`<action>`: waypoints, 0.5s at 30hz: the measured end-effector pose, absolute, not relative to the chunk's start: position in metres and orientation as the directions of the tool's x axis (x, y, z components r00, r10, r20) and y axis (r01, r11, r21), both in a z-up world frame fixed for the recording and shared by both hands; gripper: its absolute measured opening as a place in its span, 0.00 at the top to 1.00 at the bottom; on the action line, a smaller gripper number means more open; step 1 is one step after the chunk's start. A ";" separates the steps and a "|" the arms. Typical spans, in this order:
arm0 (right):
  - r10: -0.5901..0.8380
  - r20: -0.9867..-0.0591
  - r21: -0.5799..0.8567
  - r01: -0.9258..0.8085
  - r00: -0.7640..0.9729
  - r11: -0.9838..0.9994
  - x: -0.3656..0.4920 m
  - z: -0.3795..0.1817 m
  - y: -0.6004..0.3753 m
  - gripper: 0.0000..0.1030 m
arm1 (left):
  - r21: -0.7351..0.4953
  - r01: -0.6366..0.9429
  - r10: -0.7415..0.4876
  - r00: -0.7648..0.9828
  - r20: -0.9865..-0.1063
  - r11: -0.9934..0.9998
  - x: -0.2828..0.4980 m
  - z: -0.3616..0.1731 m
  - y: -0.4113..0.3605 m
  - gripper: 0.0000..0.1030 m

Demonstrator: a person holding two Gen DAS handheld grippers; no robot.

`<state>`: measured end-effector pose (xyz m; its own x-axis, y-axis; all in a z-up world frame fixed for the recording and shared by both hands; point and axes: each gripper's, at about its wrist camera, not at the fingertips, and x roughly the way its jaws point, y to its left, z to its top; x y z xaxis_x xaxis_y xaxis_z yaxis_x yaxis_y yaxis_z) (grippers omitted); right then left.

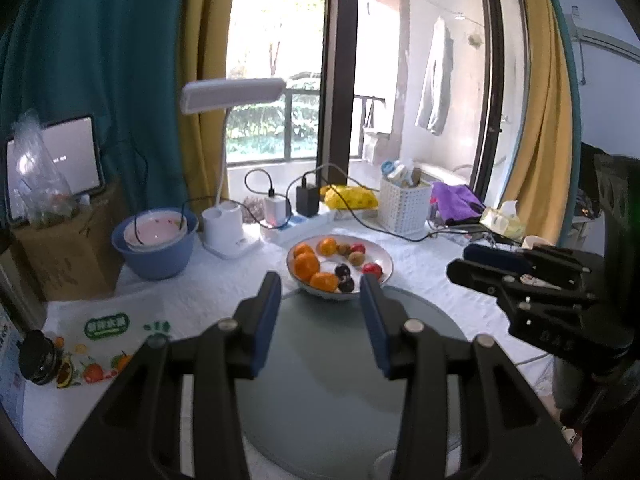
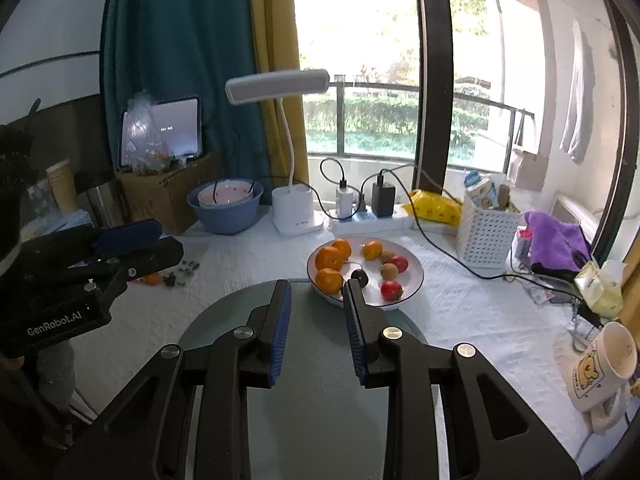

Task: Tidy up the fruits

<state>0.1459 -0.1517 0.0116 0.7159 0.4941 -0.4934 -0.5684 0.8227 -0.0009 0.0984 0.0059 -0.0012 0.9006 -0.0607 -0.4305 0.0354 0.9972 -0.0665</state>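
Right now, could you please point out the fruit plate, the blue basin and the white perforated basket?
fruit plate (image 2: 414, 280): right wrist view, bare right rim.
blue basin (image 1: 154, 262): left wrist view, front outer wall.
white perforated basket (image 2: 486, 240): right wrist view, front wall.

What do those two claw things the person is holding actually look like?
Both are matte black plastic. The left gripper and the right gripper each have two fingers lined with ribbed blue pads, silver pivot bolts and cut-out linkage arms. White "GenRobot.AI" lettering marks the left one's side. No cables show.
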 end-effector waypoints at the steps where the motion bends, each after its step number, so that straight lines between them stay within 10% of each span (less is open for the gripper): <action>1: 0.494 -0.487 -0.003 -0.567 0.720 0.824 0.143 0.014 -0.153 0.72 | -0.064 0.036 -0.060 0.904 -0.424 0.997 0.095 0.001 0.005 0.59; 5: 0.495 -0.460 -0.003 -0.559 0.737 0.829 0.133 0.024 -0.161 0.62 | -0.055 0.038 -0.057 0.912 -0.407 0.998 0.086 0.008 0.001 0.56; 8: 0.497 -0.438 -0.003 -0.554 0.749 0.833 0.125 0.031 -0.168 0.61 | -0.059 0.038 -0.058 0.922 -0.383 0.998 0.079 0.016 0.000 0.28; 15: 0.494 -0.395 -0.011 -0.542 0.774 0.840 0.109 0.046 -0.179 0.61 | -0.049 0.039 -0.053 0.944 -0.327 0.998 0.061 0.035 -0.004 0.25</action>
<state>0.1090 -0.1788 0.0456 0.7744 0.4942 -0.3951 -0.5419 0.8404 -0.0108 0.0605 -0.0044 0.0351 0.9437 -0.0527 -0.3267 0.0387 0.9980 -0.0491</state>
